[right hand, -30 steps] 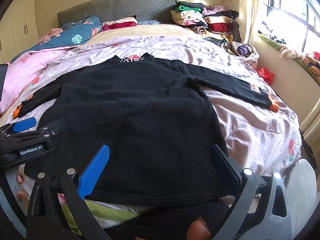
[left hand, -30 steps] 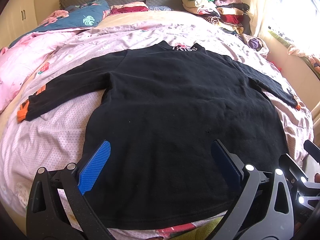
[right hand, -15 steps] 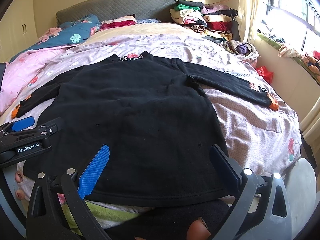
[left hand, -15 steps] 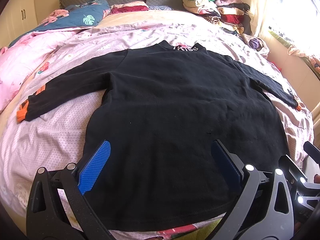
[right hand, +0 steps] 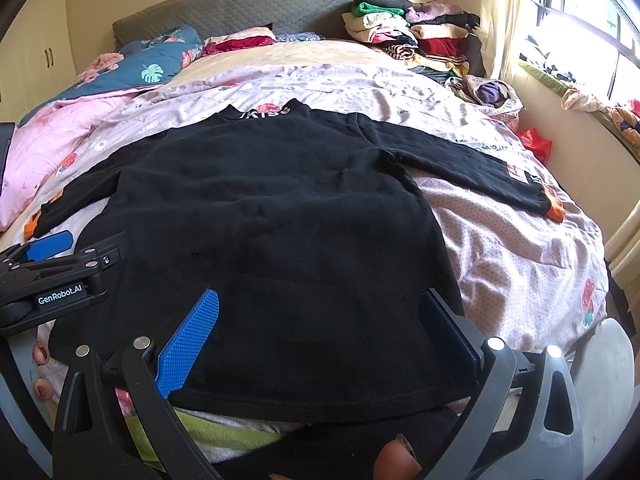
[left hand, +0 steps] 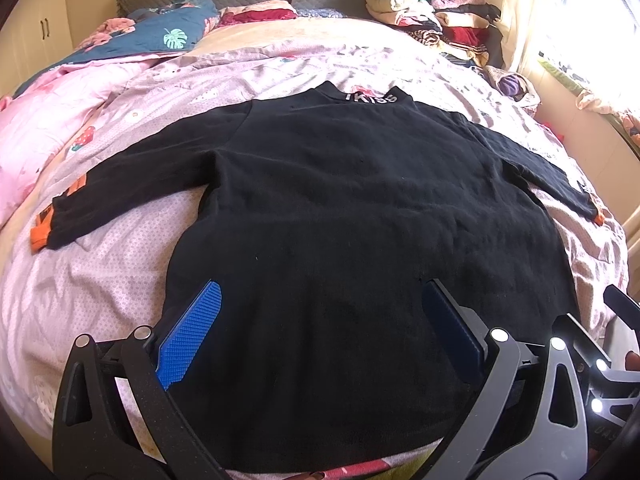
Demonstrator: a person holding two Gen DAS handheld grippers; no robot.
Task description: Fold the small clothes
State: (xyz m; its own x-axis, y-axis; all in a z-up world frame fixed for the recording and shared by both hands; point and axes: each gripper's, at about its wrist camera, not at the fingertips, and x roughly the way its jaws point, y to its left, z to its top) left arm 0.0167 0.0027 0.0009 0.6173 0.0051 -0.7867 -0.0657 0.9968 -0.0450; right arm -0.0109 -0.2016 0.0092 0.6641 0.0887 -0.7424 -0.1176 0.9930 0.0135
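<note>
A black long-sleeved top (left hand: 360, 216) lies flat on the bed, back up, collar far, both sleeves spread out, with orange cuffs (left hand: 40, 236). It also shows in the right wrist view (right hand: 280, 216). My left gripper (left hand: 320, 328) is open and empty, hovering over the hem's left part. My right gripper (right hand: 320, 328) is open and empty over the hem's right part. The left gripper's body (right hand: 52, 280) shows at the left of the right wrist view.
The pink patterned bedsheet (left hand: 100, 280) lies under the top. A pile of folded clothes (right hand: 408, 36) sits at the far right by the headboard. Pink and blue quilts (right hand: 132, 76) lie far left. A window and curtain are to the right.
Almost nothing has changed. Both grippers stay open over the hem and the top lies still.
</note>
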